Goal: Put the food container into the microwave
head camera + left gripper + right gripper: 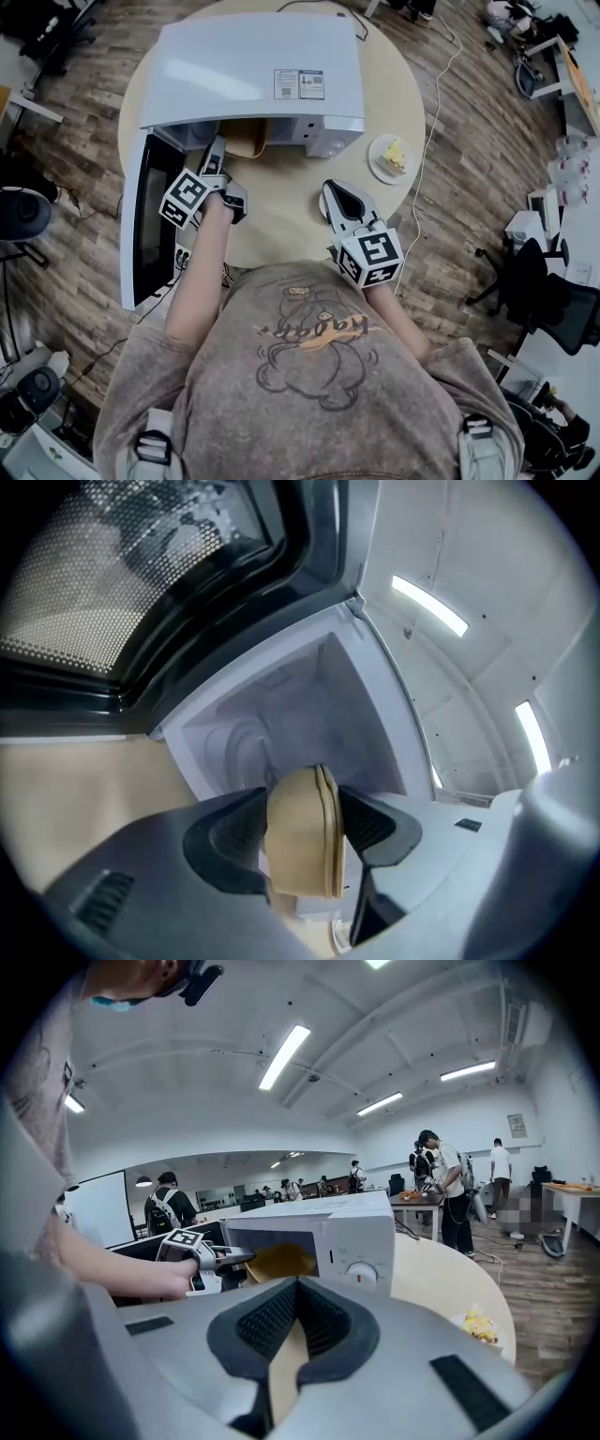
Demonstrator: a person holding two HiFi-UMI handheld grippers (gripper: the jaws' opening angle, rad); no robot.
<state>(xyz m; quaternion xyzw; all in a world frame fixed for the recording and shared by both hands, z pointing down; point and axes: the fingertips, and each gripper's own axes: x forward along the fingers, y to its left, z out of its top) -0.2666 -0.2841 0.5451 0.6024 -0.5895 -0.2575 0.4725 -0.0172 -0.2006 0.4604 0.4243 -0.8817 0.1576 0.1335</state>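
Food container (302,832): tan, lidded, seam visible between lid and base. It was held at the mouth of the microwave (253,66), in front of the white cavity (281,714), not yet set down inside.

Left tool (217,150): both pads clamped on the container, 1 on each broad face, jaws standing wide around it.

Right tool (295,1288): jaws together, nothing between them, hovering over the desk (281,206) well apart from the microwave.

Door (150,216): swung fully open to the left.

Other item: 1 plate of cake (392,157) on the desk, just right of the microwave.

Risks, as judged:
- The container could strike the frame of the opening if carried in off-centre, since the tool body fills much of the gap.
- The rounded faces give the pads little flat surface, so a knock might twist or slip it.
- Release above the cavity floor would let it drop or tip.

Hidden or unclear:
- The cavity floor under the container was covered by the tool body.
- From the head view, the microwave's top hid most of the cavity, so how far in the container sat could not be told.
- Contents unseen.
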